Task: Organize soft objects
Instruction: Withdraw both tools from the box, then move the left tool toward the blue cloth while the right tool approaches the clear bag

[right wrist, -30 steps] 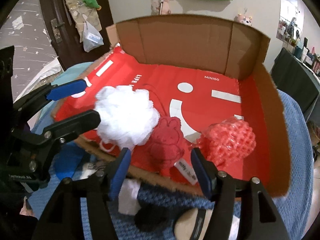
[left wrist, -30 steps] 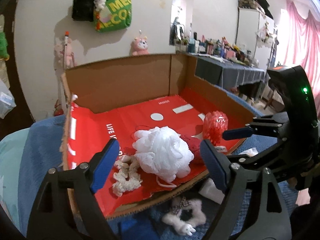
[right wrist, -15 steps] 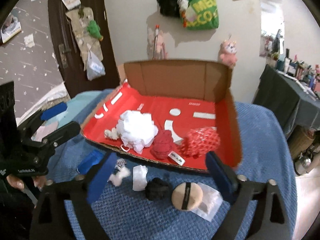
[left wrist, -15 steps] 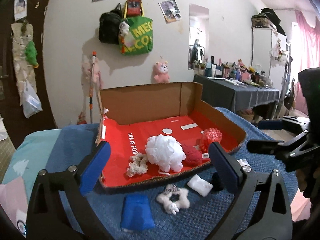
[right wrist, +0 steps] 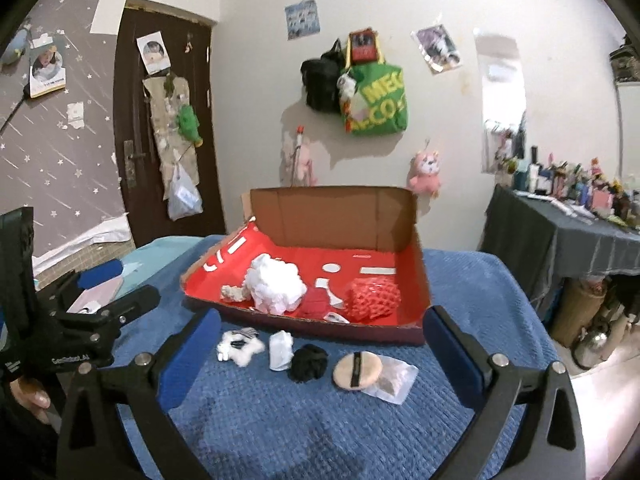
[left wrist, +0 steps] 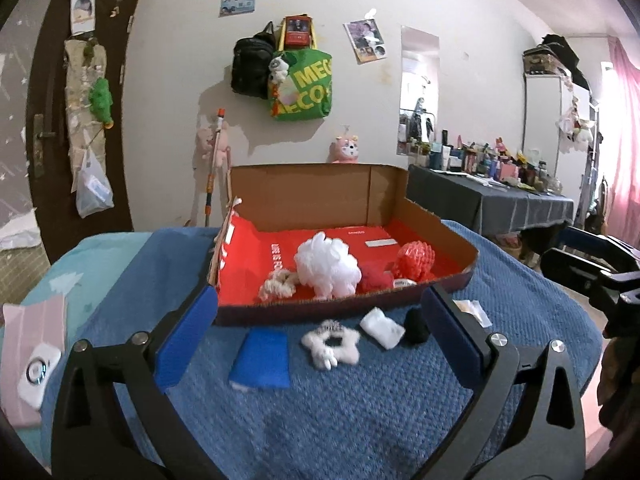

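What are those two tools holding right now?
Nothing. The left tool and right tool are both open and empty above the blue blanket.

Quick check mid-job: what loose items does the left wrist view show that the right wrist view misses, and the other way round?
Only the left wrist view shows the blue cloth lying in front of the box. Only the right wrist view clearly shows the round beige puff resting on a clear plastic wrapper. Both show the cardboard box holding the white bath pouf, plus the white furry scrunchie, small white pad and black ball outside it. Both tools, left tool and right tool, are open.
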A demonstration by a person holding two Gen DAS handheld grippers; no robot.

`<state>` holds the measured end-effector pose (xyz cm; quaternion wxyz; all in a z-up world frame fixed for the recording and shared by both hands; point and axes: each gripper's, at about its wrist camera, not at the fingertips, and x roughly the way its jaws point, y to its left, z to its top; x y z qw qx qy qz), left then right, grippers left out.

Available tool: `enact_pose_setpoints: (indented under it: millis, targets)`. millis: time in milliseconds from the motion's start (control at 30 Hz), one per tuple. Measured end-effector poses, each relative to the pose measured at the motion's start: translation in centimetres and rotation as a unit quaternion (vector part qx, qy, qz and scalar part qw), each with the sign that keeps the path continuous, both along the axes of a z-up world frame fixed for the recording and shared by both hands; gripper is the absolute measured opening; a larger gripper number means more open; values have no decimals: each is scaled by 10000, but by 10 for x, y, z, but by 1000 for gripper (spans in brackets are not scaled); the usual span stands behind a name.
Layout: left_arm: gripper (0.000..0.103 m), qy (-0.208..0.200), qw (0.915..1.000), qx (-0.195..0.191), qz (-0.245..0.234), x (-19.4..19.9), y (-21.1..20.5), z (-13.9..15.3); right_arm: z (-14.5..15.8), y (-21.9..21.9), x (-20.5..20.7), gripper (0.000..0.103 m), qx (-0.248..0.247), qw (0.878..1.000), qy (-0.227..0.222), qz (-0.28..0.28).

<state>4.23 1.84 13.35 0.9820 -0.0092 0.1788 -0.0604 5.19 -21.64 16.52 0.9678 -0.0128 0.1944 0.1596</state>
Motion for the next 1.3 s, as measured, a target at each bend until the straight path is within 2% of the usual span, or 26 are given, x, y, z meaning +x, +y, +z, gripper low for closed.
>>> enact_pose_setpoints:
  millis: [100,233,367,700,1033,1300]
  targets:
    - [103,-53,9999,84,122,-9,-4,-13,-12,0,-14,103,-121,9995,-237,-172]
    - [103,-172,9993,245,233,-20,-9,-33,-35,-3,-22,103,-44,9993,-271,-270]
    - [103,26,9994,307,184,-21,-13,-52,-58,-1,-22,103,-87,9991,-192,-378]
    - [103,321,9989,-15,348,-16,-9,-86,-100,5,-24,103,-171,9987,-151,-450]
    - [103,353,9987,-39,363,-14,-7,-89,-117,5,-20,103,27,9990,195,-413]
    - [103,457,9981,27,416,-8,-5,-83,-113,1,-14,103,80,9987,303,-412]
